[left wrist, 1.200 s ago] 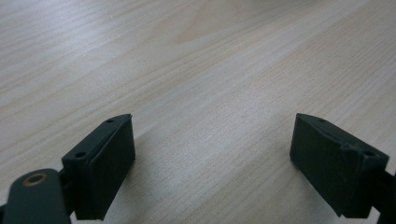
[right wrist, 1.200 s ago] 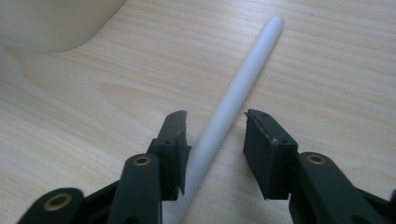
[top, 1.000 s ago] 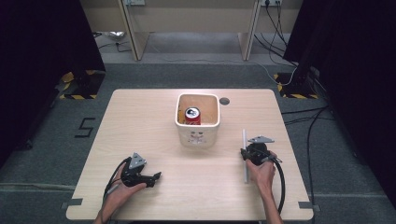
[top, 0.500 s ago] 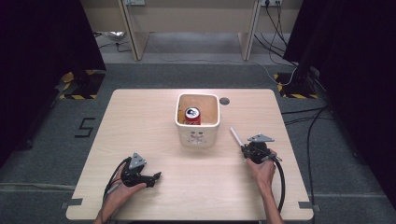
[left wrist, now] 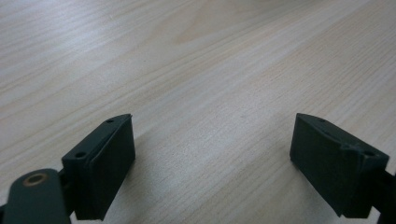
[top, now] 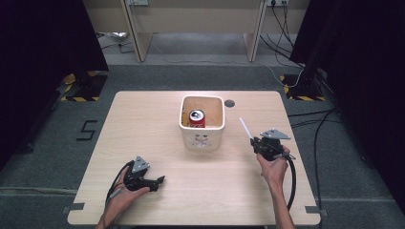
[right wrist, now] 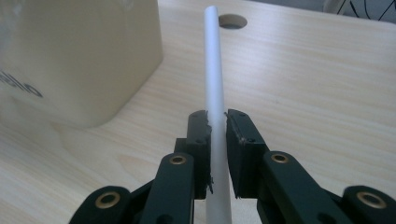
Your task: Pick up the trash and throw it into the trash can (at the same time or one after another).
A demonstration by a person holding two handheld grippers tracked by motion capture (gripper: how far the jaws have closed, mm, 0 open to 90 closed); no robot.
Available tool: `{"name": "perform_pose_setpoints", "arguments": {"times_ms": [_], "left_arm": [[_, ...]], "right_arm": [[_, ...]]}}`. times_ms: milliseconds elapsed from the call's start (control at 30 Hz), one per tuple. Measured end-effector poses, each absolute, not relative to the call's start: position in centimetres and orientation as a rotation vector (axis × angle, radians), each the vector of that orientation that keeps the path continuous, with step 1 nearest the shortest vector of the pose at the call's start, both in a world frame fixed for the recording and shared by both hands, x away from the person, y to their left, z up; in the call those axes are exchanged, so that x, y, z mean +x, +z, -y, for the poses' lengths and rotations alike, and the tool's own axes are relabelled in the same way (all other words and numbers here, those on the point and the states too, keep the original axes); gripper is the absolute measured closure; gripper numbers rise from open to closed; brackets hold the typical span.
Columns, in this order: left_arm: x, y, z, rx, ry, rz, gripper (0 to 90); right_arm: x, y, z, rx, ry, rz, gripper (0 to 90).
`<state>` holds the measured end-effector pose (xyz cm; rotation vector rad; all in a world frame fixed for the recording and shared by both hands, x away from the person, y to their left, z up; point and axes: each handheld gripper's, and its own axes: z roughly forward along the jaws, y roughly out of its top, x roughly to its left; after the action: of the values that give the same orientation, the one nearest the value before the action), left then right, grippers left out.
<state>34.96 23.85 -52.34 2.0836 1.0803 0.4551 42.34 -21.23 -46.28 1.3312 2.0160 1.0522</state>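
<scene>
A cream square bin (top: 203, 138) stands at the table's far middle with a red drink can (top: 196, 118) upright inside it. My right gripper (top: 255, 141) is held above the table to the bin's right, shut on a thin white straw (top: 245, 128) that points up and toward the bin. In the right gripper view the straw (right wrist: 214, 70) runs between the closed pads (right wrist: 200, 135), with the bin's wall (right wrist: 79, 56) at the left. My left gripper (top: 160, 180) rests low at the front left, open, with bare wood between its jaws (left wrist: 210, 154).
A round cable hole (top: 229, 103) lies in the tabletop just right of the bin. The table (top: 143, 129) stands on grey carpet, with desk legs and cables beyond its far edge. Cables trail from both grippers.
My right gripper has lifted the straw off the table and swung its free end up and toward the bin. The left gripper has stayed put.
</scene>
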Motion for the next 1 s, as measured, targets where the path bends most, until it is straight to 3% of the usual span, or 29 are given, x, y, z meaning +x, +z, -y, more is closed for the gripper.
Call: {"name": "perform_pose_setpoints", "arguments": {"times_ms": [1000], "left_arm": [[35.0,-52.4,-23.8,2.081,0.455,-1.082,13.1]], "right_arm": [[45.0,-36.9,18.4,1.176,1.201,-2.005,79.7]]}}
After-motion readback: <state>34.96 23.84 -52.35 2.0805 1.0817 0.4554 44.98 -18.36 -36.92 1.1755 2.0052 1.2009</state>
